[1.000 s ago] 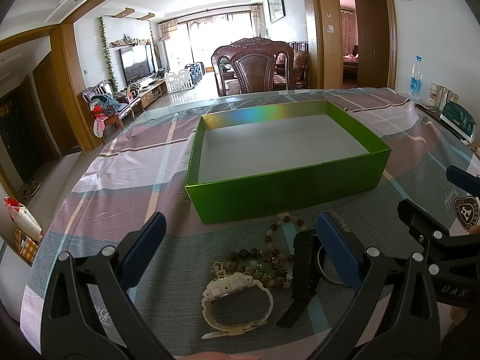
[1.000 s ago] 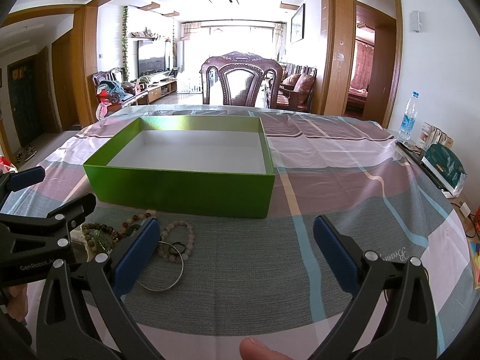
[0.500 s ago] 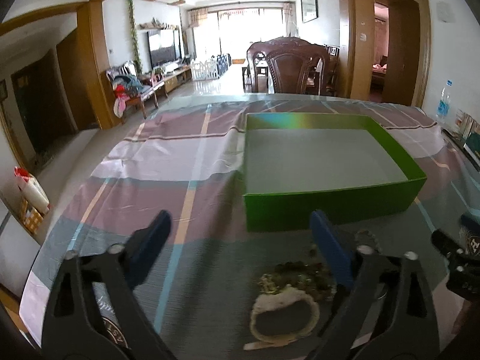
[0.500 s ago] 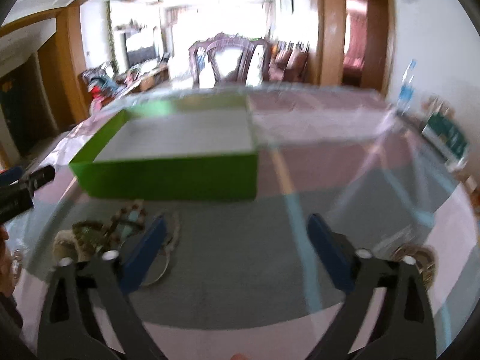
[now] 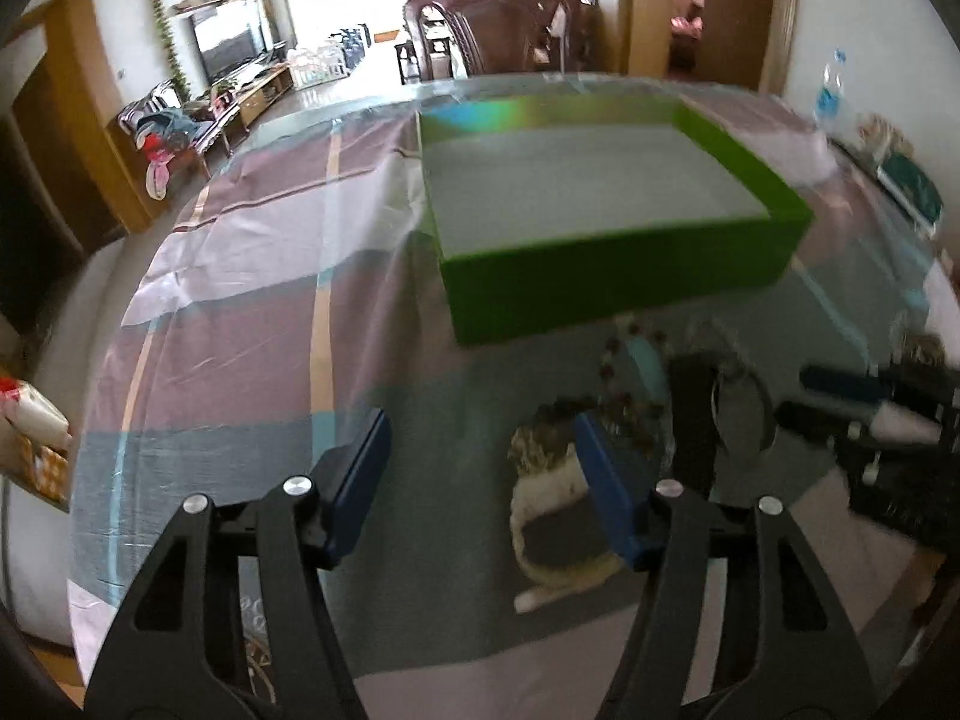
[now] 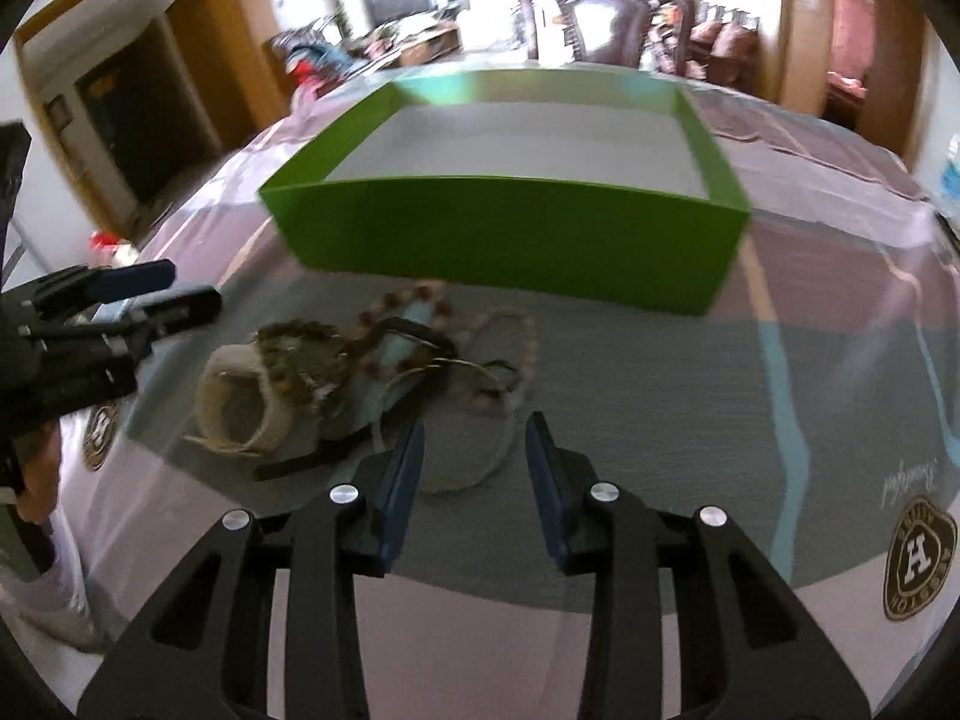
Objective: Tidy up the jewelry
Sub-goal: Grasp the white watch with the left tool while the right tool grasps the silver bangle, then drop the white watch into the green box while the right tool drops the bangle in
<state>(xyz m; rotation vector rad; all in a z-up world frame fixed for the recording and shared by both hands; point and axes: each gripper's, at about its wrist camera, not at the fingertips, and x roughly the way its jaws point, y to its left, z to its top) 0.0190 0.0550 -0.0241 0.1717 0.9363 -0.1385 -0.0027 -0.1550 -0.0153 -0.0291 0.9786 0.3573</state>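
A pile of jewelry lies in front of an empty green box (image 6: 510,240): a cream watch (image 6: 234,402), dark bead strands (image 6: 300,354), a black strap (image 6: 300,462), a thin metal bangle (image 6: 474,462) and a pale bead bracelet (image 6: 510,336). My right gripper (image 6: 474,462) is open, narrowly, low over the bangle. My left gripper (image 5: 480,480) is open and empty; its right finger covers part of the cream watch (image 5: 552,498). The green box (image 5: 600,294) also shows in the left wrist view, with the black strap (image 5: 690,420) to the right.
The table carries a plaid cloth (image 5: 240,312) under glass. A water bottle (image 5: 831,90) and a green object (image 5: 912,192) stand at the right edge. A wooden chair (image 6: 600,18) is behind the table. The right gripper shows in the left wrist view (image 5: 870,414).
My right gripper has swung left and down over the jewelry pile and its jaws have narrowed. My left gripper has shifted left, so the jewelry now sits at its right finger.
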